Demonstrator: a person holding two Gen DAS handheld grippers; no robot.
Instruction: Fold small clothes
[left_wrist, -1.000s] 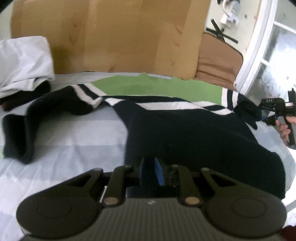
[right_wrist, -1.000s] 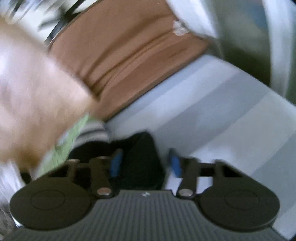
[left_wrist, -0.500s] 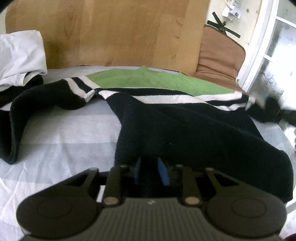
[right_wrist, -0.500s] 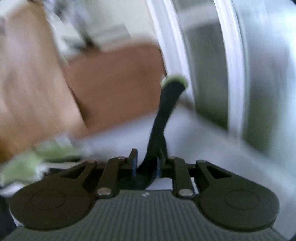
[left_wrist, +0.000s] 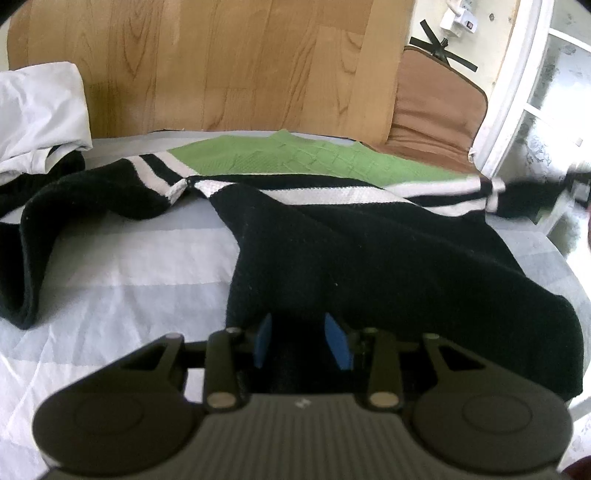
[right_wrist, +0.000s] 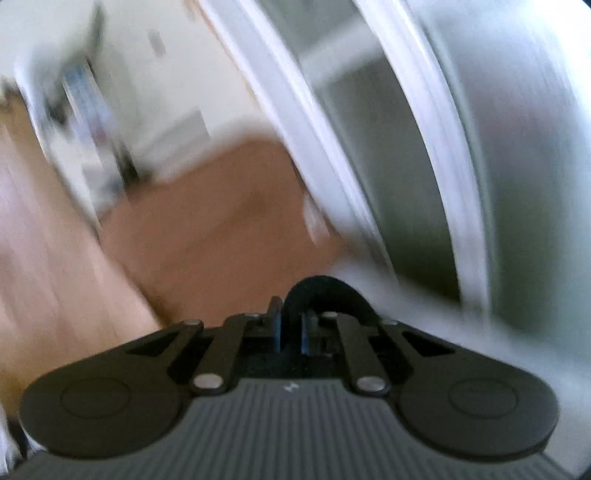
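I am at the start of the fold, dealing with the sleeves of the sweater (left_wrist: 369, 254), which lies spread on the striped bed sheet (left_wrist: 129, 266), its green yoke toward the wooden headboard (left_wrist: 221, 62) and its black hem at the near edge of the bed. My left gripper (left_wrist: 301, 341) sits over that hem with its jaws opening; black knit lies between the blue pads (left_wrist: 338, 343), but they stand apart from it and I judge they no longer pinch it. My right gripper (right_wrist: 291, 328) is clamped tight on a fold of black fabric, which I take to be the right sleeve cuff (right_wrist: 325, 295); the cloth arches up out of the jaws.

Next, I judge, the right sleeve has to be carried across the body toward the middle and laid flat, then let go. The left sleeve (left_wrist: 33, 236) lies bent down the left side of the bed, still to be folded in.

The left view gives the whole garment, a white garment (left_wrist: 40, 110) at the far left corner, and the right sleeve stretched out toward the window side. The right view is smeared with blur and shows only the pinch itself, a brown cushion (right_wrist: 221, 221) and a white window frame (right_wrist: 303, 122); the bed hardly shows there.
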